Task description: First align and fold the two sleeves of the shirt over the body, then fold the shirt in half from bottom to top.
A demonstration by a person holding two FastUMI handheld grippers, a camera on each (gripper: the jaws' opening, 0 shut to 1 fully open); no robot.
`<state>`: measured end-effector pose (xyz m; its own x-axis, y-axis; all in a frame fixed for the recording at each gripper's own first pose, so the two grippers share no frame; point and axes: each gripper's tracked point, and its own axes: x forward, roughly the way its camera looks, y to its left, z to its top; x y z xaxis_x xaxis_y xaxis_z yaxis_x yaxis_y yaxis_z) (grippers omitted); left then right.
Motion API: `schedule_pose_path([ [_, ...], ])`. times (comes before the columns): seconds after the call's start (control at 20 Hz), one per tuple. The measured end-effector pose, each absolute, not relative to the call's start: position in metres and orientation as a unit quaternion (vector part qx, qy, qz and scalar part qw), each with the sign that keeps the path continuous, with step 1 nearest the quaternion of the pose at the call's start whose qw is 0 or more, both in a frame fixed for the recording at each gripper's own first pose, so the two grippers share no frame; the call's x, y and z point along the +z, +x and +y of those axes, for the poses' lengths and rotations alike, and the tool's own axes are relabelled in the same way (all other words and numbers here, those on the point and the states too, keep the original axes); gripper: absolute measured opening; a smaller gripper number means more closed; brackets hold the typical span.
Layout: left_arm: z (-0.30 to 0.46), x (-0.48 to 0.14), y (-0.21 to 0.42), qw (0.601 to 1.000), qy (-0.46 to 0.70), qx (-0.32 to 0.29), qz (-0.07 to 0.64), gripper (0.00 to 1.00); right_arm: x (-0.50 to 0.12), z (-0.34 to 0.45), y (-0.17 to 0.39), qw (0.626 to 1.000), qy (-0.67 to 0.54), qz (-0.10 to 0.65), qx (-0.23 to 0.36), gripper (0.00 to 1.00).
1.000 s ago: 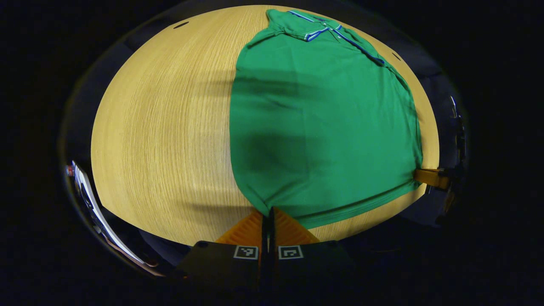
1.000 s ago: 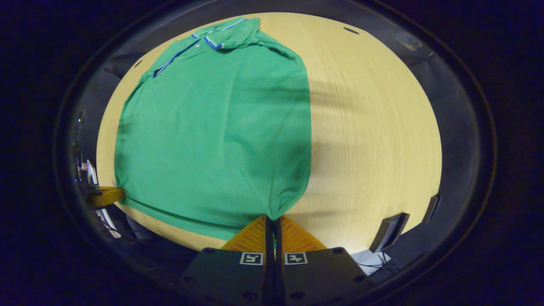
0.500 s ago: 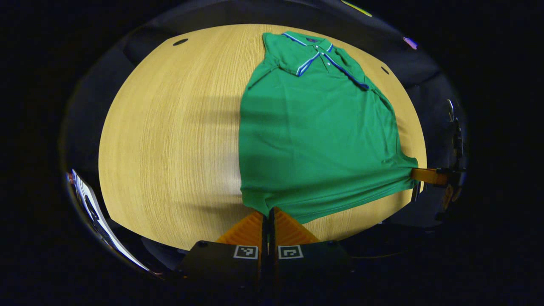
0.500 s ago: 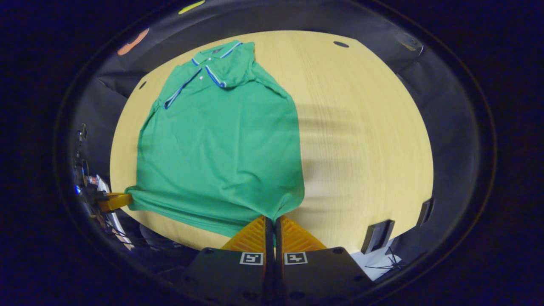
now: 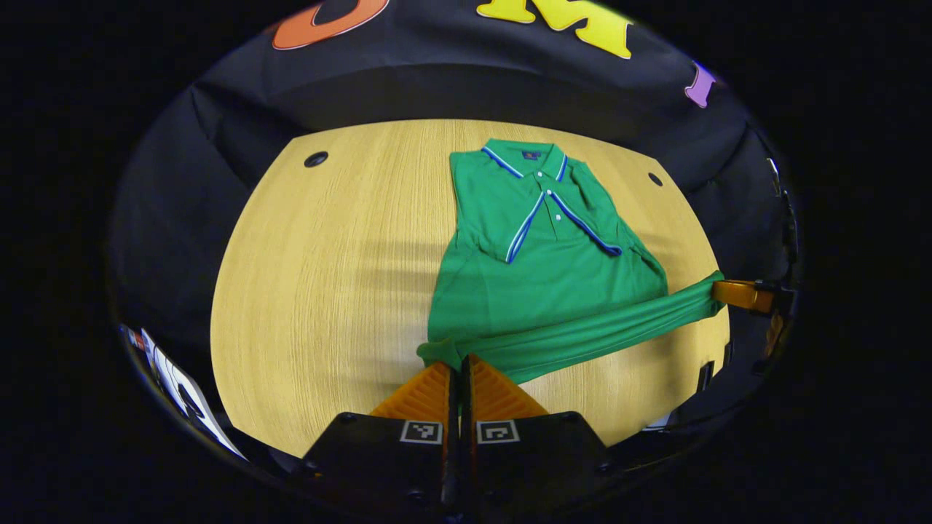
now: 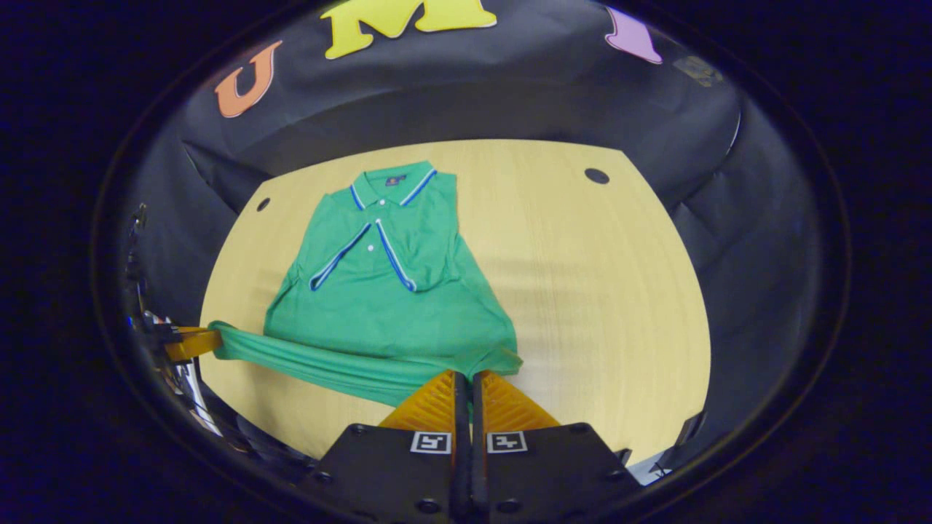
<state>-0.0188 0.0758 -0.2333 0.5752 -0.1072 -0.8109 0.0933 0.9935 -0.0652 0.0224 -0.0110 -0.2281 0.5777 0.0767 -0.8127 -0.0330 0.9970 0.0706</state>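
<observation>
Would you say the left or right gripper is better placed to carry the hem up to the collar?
Neither alone: left gripper and right gripper each pinch a hem corner of the shirt, so both should probably move together.

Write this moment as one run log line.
stage: bottom-to-top fold | left gripper: shut on hem | right gripper: shut on hem | shirt: sleeves folded, hem lifted

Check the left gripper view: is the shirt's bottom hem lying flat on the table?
No. The hem is lifted and stretched into a band between the left gripper and the right gripper, above the table.
</observation>
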Motion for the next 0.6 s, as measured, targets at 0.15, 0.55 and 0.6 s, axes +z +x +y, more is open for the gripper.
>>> schedule_pose_path([
  [0.15, 0.079, -0.213, 0.02, 0.907, -0.008, -0.044, 0.418, 0.03, -0.217, -0.01, 0.053, 0.9, 0.02, 0.435, 0.03, 0.03],
  [0.55, 0.078, -0.196, 0.127, 0.939, 0.015, -0.011, 0.344, 0.03, -0.206, -0.004, 0.153, 0.929, 0.012, 0.37, 0.024, 0.03],
  [0.6, 0.079, -0.196, 0.14, 0.942, 0.013, -0.006, 0.336, 0.03, -0.205, -0.003, 0.169, 0.934, 0.003, 0.356, 0.026, 0.03],
])
